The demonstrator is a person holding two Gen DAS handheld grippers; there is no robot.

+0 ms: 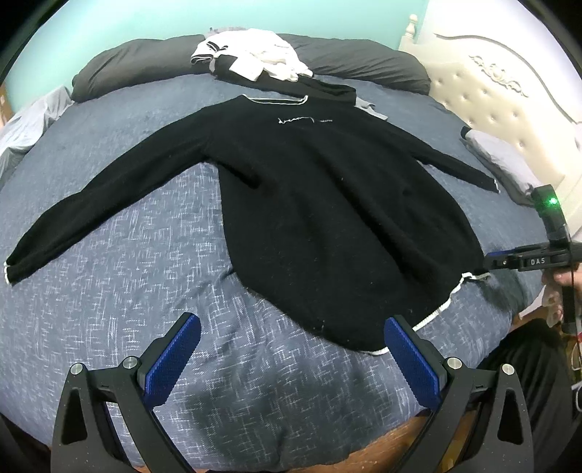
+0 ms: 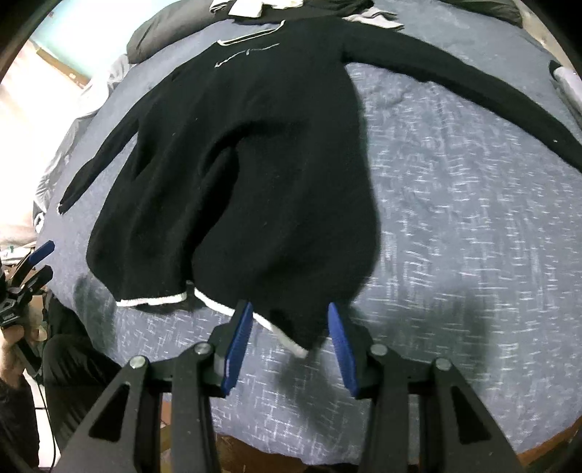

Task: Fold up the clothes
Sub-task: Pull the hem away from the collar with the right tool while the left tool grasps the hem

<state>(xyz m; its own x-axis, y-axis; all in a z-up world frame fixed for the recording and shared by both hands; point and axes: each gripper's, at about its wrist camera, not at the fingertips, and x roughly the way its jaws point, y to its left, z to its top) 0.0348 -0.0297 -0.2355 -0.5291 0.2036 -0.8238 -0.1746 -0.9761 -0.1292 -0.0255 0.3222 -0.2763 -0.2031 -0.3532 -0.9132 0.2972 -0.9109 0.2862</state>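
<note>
Over on the left, the left hand-held gripper [image 1: 291, 353] hovers with fingers wide apart above the blue bedspread [image 1: 109, 291], holding nothing, just short of the hem. Centre stage, the black sweater [image 1: 309, 203] lies chest-up on the bed, both sleeves stretched out, no fold showing in it. On the right, the right hand-held gripper [image 2: 291, 333] has its fingers spread around the lifted hem corner [image 2: 291, 320], not yet pinching it. By the look of it, the whole fold remains.

Blue-grey patterned bedspread [image 1: 127, 291] across the bed, dark grey pillows [image 1: 120, 72] along the far edge — side by side, cream tufted headboard [image 1: 491, 102] with carved trim at the right, turquoise wall [image 1: 109, 32] behind, wooden floor [image 1: 393, 447] below the bed's near edge.
</note>
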